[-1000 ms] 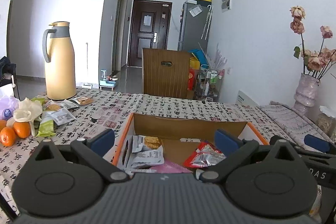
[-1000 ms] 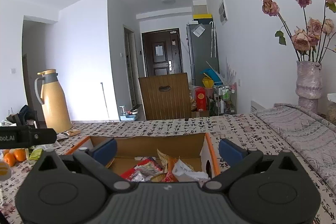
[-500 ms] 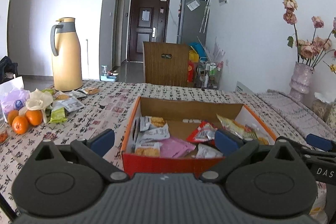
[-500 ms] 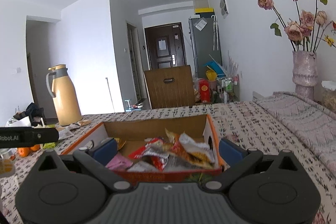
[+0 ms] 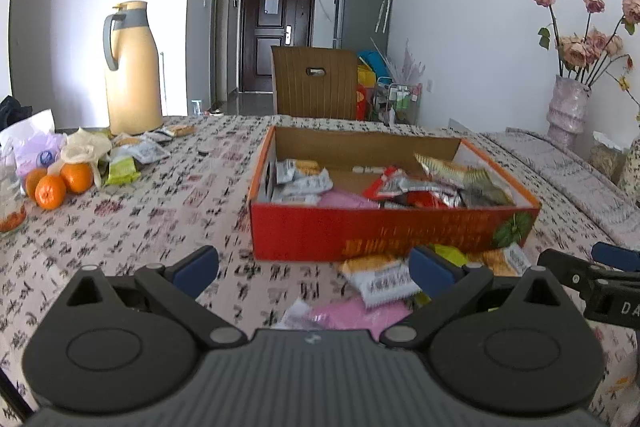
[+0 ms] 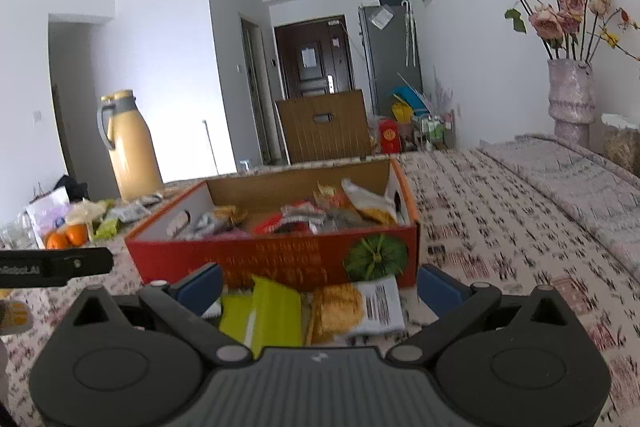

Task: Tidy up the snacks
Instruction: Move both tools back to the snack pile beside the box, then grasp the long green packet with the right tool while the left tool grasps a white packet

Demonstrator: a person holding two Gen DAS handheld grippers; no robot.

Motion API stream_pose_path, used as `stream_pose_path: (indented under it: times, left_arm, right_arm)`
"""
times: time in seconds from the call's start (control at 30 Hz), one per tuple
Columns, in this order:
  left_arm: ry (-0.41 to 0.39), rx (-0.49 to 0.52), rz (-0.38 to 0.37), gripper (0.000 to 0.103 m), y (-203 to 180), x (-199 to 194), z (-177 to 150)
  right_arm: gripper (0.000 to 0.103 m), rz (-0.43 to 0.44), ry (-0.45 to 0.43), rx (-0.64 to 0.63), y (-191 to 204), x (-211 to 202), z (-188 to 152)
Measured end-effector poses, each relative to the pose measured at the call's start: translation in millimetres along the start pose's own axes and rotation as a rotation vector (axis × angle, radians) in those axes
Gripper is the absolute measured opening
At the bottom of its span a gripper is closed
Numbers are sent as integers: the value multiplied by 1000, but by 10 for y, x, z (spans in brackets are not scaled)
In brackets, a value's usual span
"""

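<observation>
On the far left of the counter (image 5: 168, 219), oranges (image 5: 60, 183) and a few loose packets (image 5: 136, 155) are lying in front of a yellow thermos jug (image 5: 134, 67), well apart from the rest. At centre, the red cardboard box (image 5: 384, 231) is standing open, already being filled with mixed snack packets (image 5: 404, 183). Just near of its front wall, more snacks are lying loose: a pink packet (image 5: 352, 315), an orange-and-white biscuit packet (image 5: 380, 277) and, seen from the right wrist view, a green packet (image 6: 272, 311).

The left tongs (image 5: 314, 269) are being held wide open, gripping nothing, above the pink packet. The right tongs (image 6: 320, 285) are likewise being held open and empty, over the green packet and the biscuit packet.

The step in hand is judged to be the picking of a near packet for transfer into the box. It is being advised that one packet be taken at a time, pinched by a free edge rather than the flat face, since the packets are overlapping. The lift should be clearing the front wall before release.
</observation>
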State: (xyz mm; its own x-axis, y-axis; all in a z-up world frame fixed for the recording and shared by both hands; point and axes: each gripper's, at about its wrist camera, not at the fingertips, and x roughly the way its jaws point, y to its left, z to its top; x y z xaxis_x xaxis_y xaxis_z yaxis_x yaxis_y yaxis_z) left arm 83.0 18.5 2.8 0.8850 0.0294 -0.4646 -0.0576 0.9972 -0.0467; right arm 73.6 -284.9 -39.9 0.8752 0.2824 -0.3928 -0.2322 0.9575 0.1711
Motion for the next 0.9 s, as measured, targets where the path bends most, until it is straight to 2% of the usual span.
stream_pose_path:
  times: [0.33, 0.7, 0.77, 0.87, 0.9]
  left_arm:
    - [50, -17, -3, 103, 190, -53, -253]
    - [77, -35, 4, 103, 229, 44, -269]
    - [79, -35, 4, 103, 235, 53, -270]
    - [84, -35, 3, 103, 244, 63, -271]
    - [87, -34, 3, 103, 247, 67, -274]
  right_arm:
    - [103, -32, 93, -21, 12, -85, -305]
    - [102, -18, 116, -54, 141, 87, -245]
    - [96, 5, 124, -59, 199, 151, -203]
    - [72, 34, 158, -46, 263, 310, -137]
    - [67, 38, 174, -37, 273, 371, -124]
